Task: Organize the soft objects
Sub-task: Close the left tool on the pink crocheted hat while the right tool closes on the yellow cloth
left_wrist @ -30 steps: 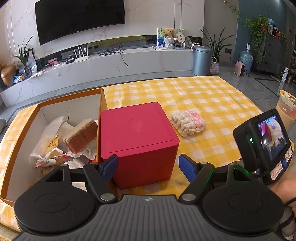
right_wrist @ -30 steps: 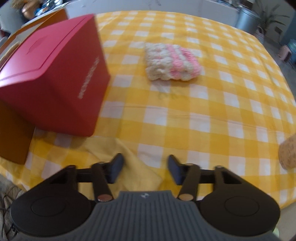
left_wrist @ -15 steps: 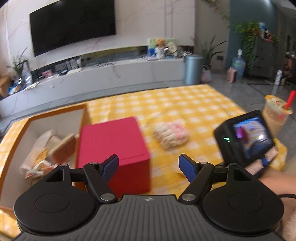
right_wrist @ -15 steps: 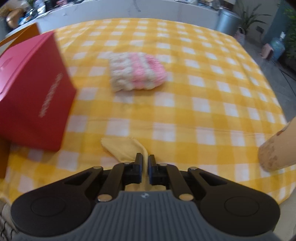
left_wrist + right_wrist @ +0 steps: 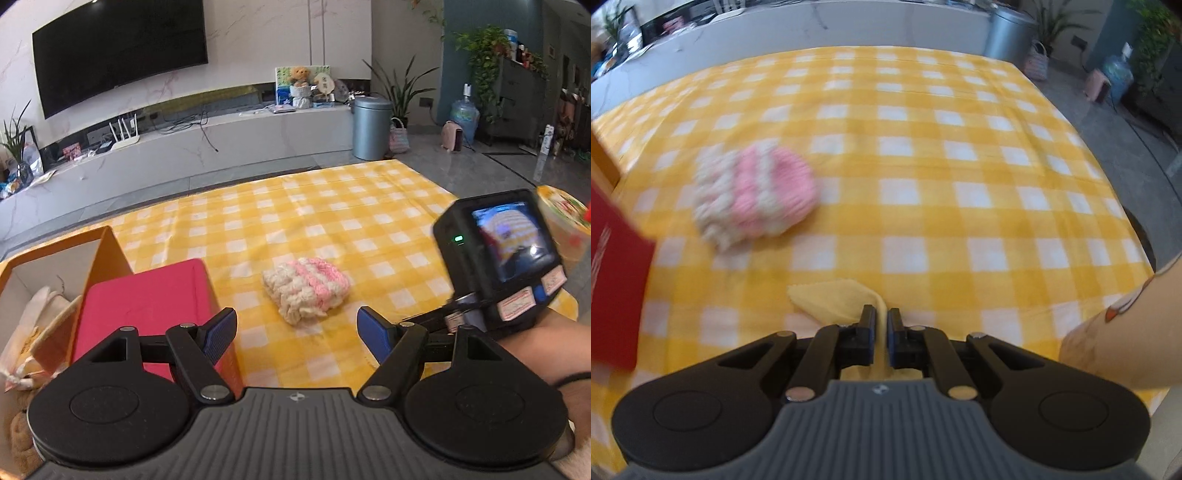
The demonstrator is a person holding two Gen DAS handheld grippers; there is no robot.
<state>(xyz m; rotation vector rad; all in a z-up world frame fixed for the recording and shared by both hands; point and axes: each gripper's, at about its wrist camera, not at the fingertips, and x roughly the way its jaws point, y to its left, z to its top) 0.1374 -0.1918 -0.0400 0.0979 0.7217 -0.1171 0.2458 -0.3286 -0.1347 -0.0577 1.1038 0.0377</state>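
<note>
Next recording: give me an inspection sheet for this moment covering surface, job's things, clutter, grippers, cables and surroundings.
Surface: table under a yellow checked cloth.
Job's things: pink and cream knitted piece lying on the cloth; small yellow cloth pinched at the near edge; open cardboard box at left with soft items inside.
Clutter: red box beside the cardboard box; drink cup at the right edge.
Grippers: left gripper jaws wide apart, holding nothing; right gripper jaws closed on the yellow cloth.
Cables: loose wires on the TV shelf; none on the table.
Surroundings: wall TV, grey bin, potted plants, water bottle.
</note>
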